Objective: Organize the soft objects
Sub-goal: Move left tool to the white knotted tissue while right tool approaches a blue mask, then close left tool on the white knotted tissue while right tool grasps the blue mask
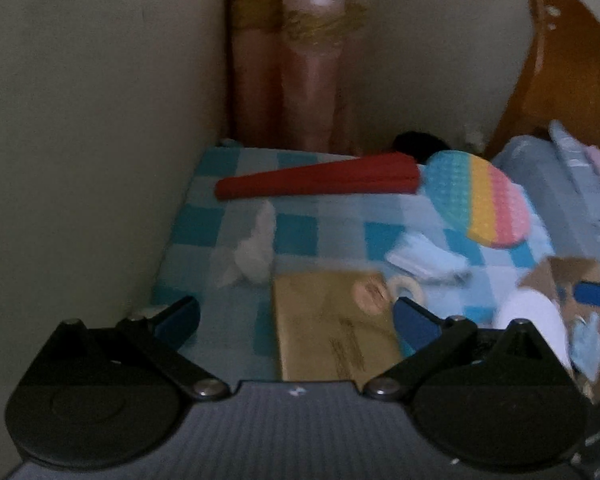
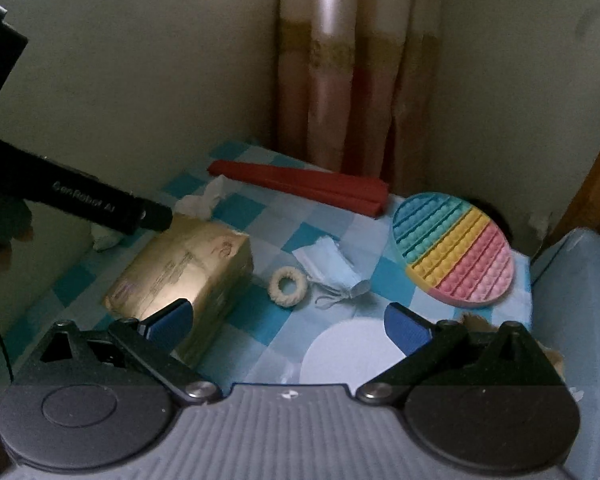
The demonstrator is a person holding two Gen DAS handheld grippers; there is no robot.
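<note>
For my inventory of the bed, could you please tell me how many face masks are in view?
1. The mask lies crumpled on the checked sheet, between the scrunchie and the rainbow pop toy. More may be hidden in the clutter at right.

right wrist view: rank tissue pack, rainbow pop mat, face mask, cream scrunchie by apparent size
1-2. tissue pack and rainbow pop mat: look about equal; the pack sits nearer the camera, so unranked.
3. face mask
4. cream scrunchie

Tied curtain (image 2: 340, 80) — wooden headboard (image 1: 556, 72)
</note>
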